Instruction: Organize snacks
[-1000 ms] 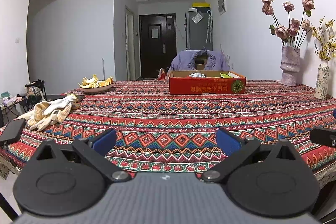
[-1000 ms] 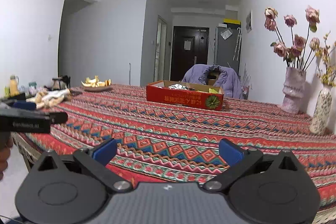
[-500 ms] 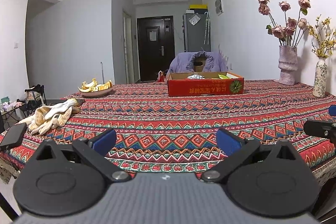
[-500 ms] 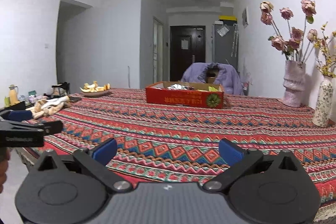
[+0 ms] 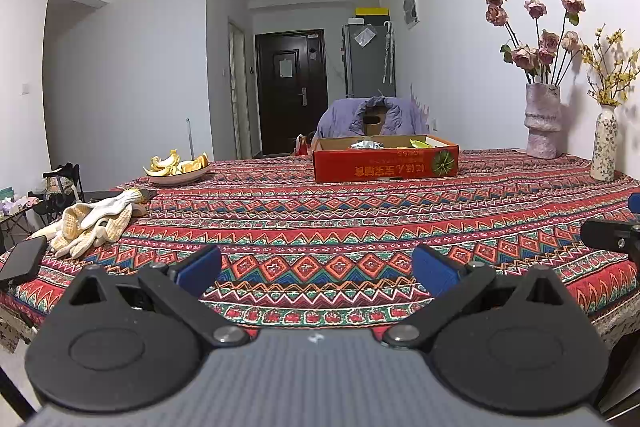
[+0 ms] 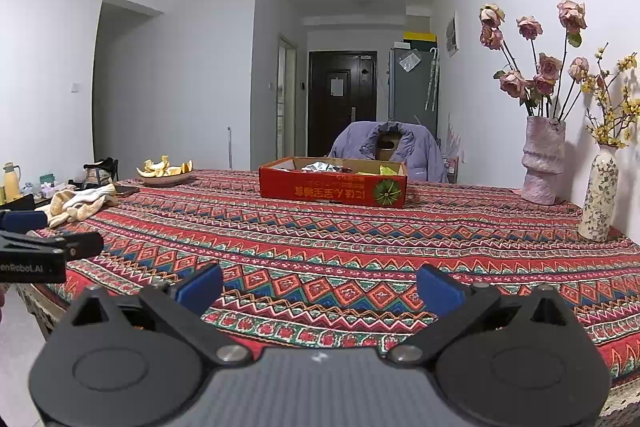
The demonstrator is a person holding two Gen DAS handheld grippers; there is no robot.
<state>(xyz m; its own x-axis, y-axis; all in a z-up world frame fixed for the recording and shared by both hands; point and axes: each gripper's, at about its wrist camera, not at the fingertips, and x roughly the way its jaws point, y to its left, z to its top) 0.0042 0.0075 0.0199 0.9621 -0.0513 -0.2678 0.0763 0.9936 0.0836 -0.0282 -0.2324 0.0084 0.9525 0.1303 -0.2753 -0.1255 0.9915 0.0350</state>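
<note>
At the near edge of the desk [image 5: 320, 223], both tools sit low over the patterned cloth, nothing between their pads. Left tool [image 5: 316, 269]: blue pads spread wide, empty. Right tool [image 6: 320, 287]: same, pads apart, empty. Each shows in the other's view: right tool's tip at the right edge of the left view, left tool's tip at the left edge of the right view, so they are side by side and apart. Red box [image 5: 386, 163] sits at the far side of the desk, well apart from both tools, open top, print upside down on the near wall. Snacks [image 5: 368, 145] lie inside it: a silver foil pack and something yellow-green at the right end; rest of the contents hidden by the wall. Plate [image 5: 178, 178] with peels far left. Gloves [image 5: 94, 225] in a heap on the left side, nearer than the plate. Dark phone [image 5: 22, 261] at the left edge of the desk, just beside the gloves. Pink vase [image 5: 542, 121] with roses and a slim floral vase [image 5: 604, 143] with yellow sprigs stand at the far right by the wall. Purple jacket [image 5: 370, 117] draped over a chair behind the box.
</note>
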